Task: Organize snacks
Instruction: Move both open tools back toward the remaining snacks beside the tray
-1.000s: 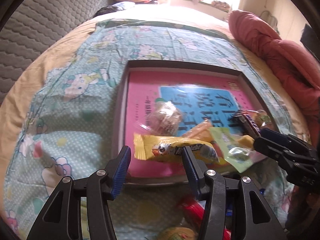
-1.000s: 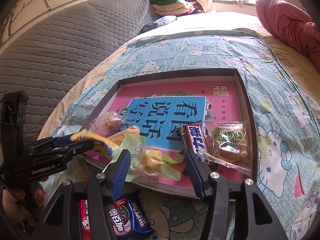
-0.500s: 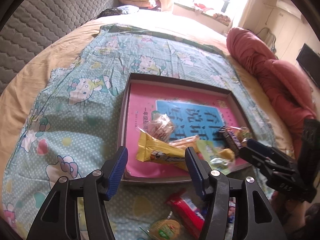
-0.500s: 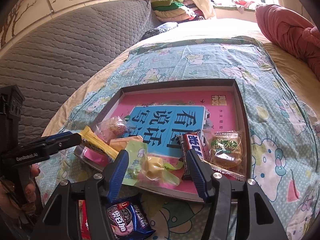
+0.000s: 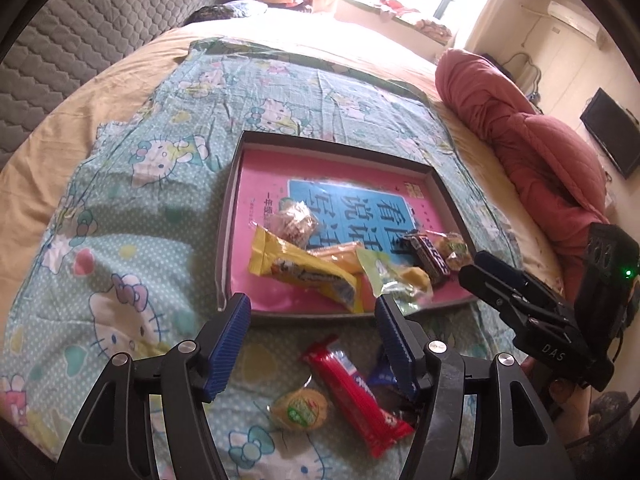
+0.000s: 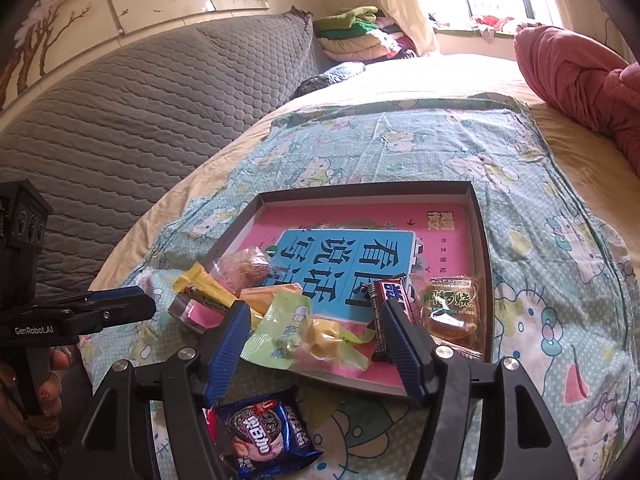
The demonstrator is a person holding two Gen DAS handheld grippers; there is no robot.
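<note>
1. Left wrist view: the left gripper [image 5: 312, 316] is seen with its blue pads apart and nothing held between them. Its jaws have just been opening.
2. Just past the pads, a yellow snack bar [image 5: 304, 274] is seen lying in the near part of the box tray [image 5: 230, 216]. A clear-wrapped round snack [image 5: 294, 224], an orange pack [image 5: 338, 254] and a light green packet [image 5: 390, 276] are seen beside it.
3. On the cat-print sheet [image 5: 132, 208], near the gripper, a red bar [image 5: 356, 388] and a round cookie [image 5: 300, 408] are seen outside the tray.
4. Right wrist view: the right gripper [image 6: 316, 326] is also seen with its pads apart and empty. Its jaws have just been opening too.
5. Past it, the light green packet lies over the near rim of the tray. A dark chocolate bar [image 6: 386, 304] and a brown cake pack [image 6: 450, 310] are seen inside, on the right.
6. A blue cookie pack [image 6: 266, 434] is seen on the sheet, below the pads.
</note>
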